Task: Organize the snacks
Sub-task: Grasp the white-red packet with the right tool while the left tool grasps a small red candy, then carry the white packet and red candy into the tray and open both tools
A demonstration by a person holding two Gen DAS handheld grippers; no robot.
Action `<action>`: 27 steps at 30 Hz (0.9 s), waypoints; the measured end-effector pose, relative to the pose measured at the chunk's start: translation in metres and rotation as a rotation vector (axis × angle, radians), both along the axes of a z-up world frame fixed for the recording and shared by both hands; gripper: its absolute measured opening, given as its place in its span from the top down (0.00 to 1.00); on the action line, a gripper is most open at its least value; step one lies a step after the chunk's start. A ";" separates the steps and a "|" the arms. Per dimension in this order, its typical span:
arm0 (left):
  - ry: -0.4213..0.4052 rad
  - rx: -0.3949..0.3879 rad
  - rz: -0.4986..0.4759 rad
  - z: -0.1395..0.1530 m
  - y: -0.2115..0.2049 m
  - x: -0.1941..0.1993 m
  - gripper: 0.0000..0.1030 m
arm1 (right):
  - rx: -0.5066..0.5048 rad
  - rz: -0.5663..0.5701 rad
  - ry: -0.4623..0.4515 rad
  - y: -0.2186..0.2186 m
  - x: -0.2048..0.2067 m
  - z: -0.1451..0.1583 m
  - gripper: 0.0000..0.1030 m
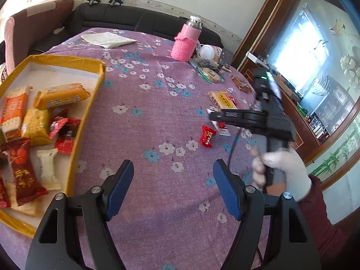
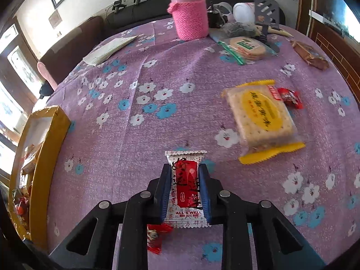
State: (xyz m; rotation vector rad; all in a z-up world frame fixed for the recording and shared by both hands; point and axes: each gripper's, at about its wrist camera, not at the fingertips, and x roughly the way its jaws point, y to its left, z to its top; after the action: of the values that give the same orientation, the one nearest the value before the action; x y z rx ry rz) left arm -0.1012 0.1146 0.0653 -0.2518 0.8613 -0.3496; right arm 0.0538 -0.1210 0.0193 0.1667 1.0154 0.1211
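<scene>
A yellow box (image 1: 90, 103) at the left of the purple flowered table holds several wrapped snacks (image 1: 36, 126); it also shows at the left edge of the right wrist view (image 2: 45, 157). My left gripper (image 1: 173, 180) is open and empty above bare cloth, to the right of the box. My right gripper (image 2: 185, 182) is shut on a white and red "ALL'S WELL" snack packet (image 2: 185, 175), held just above the table. In the left wrist view the right gripper (image 1: 216, 118) sits over that packet. A red candy (image 1: 207, 136) lies near it. A yellow cracker pack (image 2: 263, 117) lies to the right.
A pink flask (image 2: 189, 11) stands at the far side, with a round biscuit bag (image 2: 245, 47), a brown snack (image 2: 310, 55) and small clutter beside it. A small red candy (image 2: 290, 97) lies by the cracker pack. A paper booklet (image 1: 108, 39) lies at the far left. A sofa runs behind the table.
</scene>
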 end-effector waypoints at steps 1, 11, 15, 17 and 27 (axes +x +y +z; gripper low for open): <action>0.003 0.011 -0.006 -0.002 -0.007 0.004 0.29 | 0.015 -0.015 -0.012 -0.011 -0.007 0.001 0.76; 0.029 0.183 -0.174 -0.036 -0.105 0.065 0.30 | 0.253 -0.073 -0.081 -0.075 -0.034 -0.003 0.75; 0.037 0.230 -0.195 -0.043 -0.123 0.084 0.30 | 0.266 -0.045 -0.098 -0.070 -0.038 0.000 0.75; 0.034 0.254 -0.204 -0.046 -0.129 0.089 0.39 | 0.268 -0.033 -0.100 -0.068 -0.039 0.001 0.75; -0.019 0.311 -0.219 -0.048 -0.135 0.088 0.82 | 0.275 -0.041 -0.105 -0.068 -0.040 -0.002 0.75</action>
State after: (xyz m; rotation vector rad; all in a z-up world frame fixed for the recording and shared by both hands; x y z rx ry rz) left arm -0.0135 -0.0202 0.0174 0.1351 0.9132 -0.4150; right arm 0.0142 -0.1886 0.0175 0.4275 0.8871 0.2300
